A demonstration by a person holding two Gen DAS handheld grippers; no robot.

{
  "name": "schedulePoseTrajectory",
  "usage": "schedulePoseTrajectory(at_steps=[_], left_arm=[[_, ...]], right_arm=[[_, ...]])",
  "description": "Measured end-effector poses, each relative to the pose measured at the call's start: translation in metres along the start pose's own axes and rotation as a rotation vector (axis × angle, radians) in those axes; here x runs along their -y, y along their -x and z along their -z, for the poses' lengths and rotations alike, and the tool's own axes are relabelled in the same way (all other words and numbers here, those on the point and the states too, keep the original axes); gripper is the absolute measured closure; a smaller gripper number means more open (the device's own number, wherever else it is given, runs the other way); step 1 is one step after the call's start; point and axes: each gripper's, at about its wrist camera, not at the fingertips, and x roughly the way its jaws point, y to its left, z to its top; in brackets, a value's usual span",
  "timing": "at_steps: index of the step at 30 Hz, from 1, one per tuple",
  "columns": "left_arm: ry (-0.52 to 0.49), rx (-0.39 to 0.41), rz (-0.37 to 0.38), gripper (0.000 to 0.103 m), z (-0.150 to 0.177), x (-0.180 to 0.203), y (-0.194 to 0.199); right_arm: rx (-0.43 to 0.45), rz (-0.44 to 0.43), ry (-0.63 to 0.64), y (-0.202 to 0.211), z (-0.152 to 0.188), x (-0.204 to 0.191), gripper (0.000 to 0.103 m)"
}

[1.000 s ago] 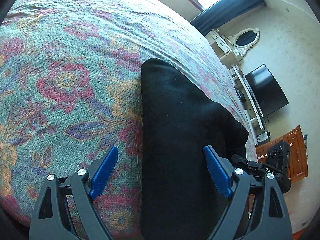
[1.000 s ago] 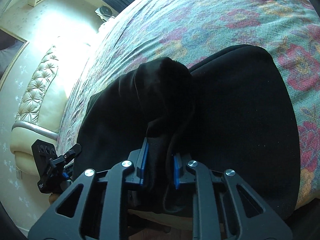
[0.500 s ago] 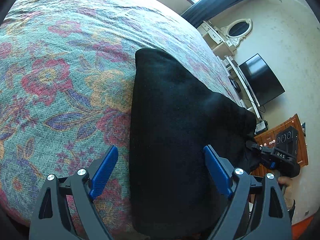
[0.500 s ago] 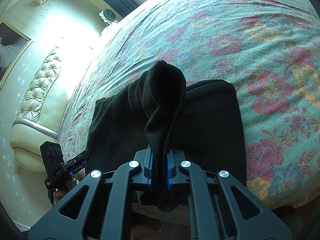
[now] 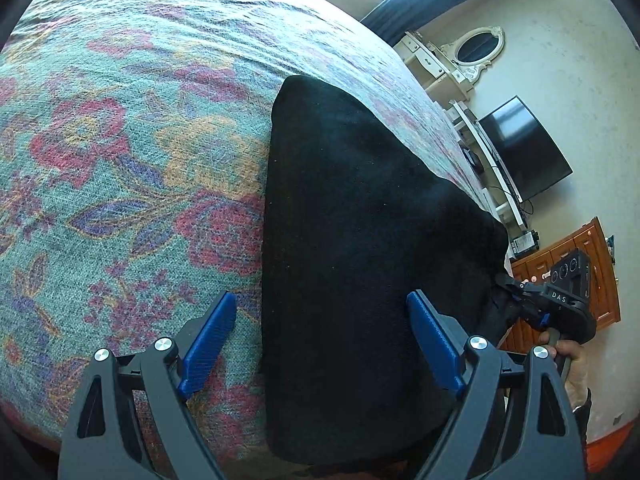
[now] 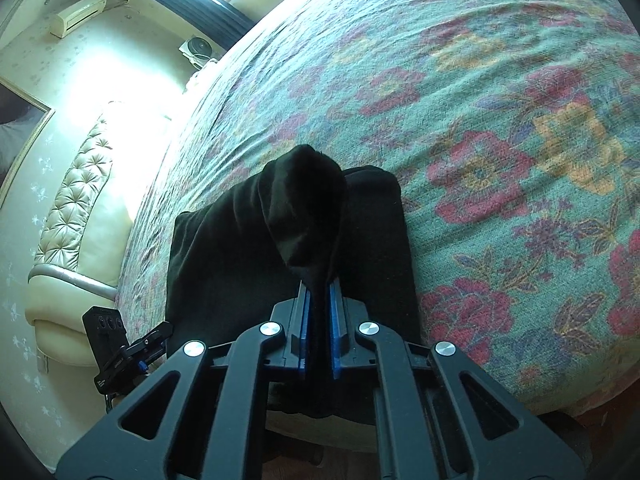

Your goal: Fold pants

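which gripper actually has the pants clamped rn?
The right gripper: shut on a raised bunch of the black pants. The left gripper is open, gripping nothing.

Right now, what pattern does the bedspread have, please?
Floral bedspread, red and orange on teal; left wrist view.

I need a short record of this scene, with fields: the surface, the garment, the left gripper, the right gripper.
surface: bed with floral bedspread
garment: black pants, lying partly folded near the bed edge
left gripper: open, holds nothing, over the pants' edge
right gripper: shut on a bunch of the pants, which rises above the jaws
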Motion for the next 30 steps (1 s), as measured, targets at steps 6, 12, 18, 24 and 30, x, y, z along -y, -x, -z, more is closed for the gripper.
schedulePoseTrajectory(at_steps=[6,12,18,24,30], left_arm=[[0.004,-0.003,0.006,0.018,0.002,0.0,0.003],[0.022,0.001,0.014,0.018,0.002,-0.005,0.006],[0.025,0.005,0.011,0.018,0.004,-0.001,0.007],[0.029,-0.001,0.019,0.018,0.007,-0.002,0.011],[0.011,-0.007,0.019,0.018,0.007,-0.001,0.009]], right_arm=[[-0.063,-0.077,-0.041,-0.001,0.01,0.006,0.055],[-0.106,-0.122,-0.012,0.009,0.027,-0.002,0.04],[-0.152,-0.087,0.045,-0.007,0.034,-0.008,0.089],[-0.119,-0.093,0.053,0.01,0.026,-0.001,0.091],[-0.129,-0.098,-0.005,-0.004,0.032,0.016,0.09]])
